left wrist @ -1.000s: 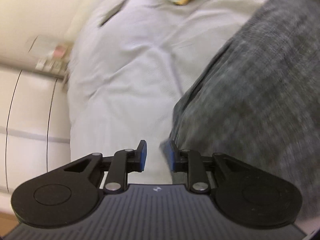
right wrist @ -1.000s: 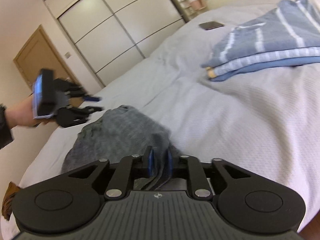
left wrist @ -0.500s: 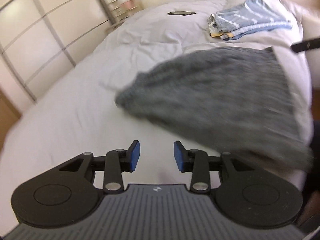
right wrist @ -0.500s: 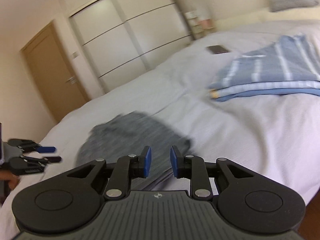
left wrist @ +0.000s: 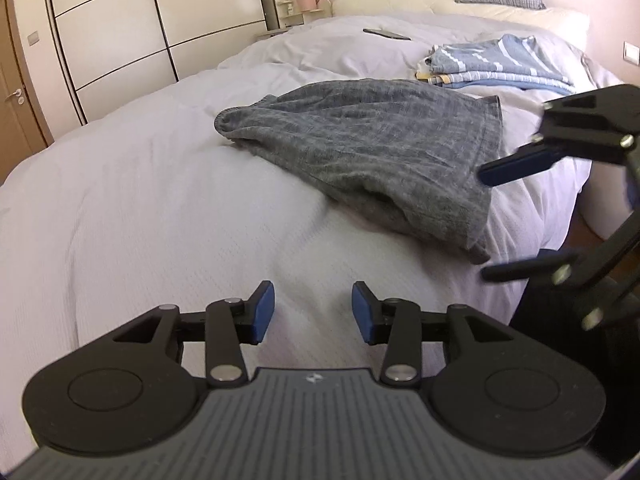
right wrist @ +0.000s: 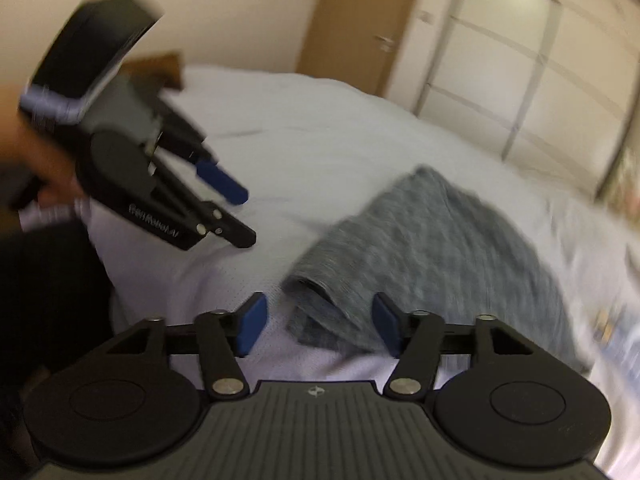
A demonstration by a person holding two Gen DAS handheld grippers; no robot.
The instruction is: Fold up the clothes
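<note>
A grey garment [left wrist: 372,148] lies loosely folded on the bed [left wrist: 152,200], covered in a pale quilt, its near corner close to the bed's edge. The left gripper [left wrist: 313,312] hangs above bare quilt just short of the garment, its 2 blue-padded fingers spread apart and holding nothing. The right gripper [right wrist: 316,326] hovers at the garment's near corner [right wrist: 320,312], its fingers also spread wide, the doubled cloth edge showing between them in the right wrist view; whether either pad touches the fabric cannot be told, and that view is blurred. From the left wrist view the right gripper [left wrist: 486,220] enters from the right, apart, beside the garment's hem. Farther up the bed sits a stack of blue striped folded clothes [left wrist: 496,66], with a dark phone [left wrist: 386,34] beyond it. A white wardrobe [left wrist: 152,24] lines the wall.
</note>
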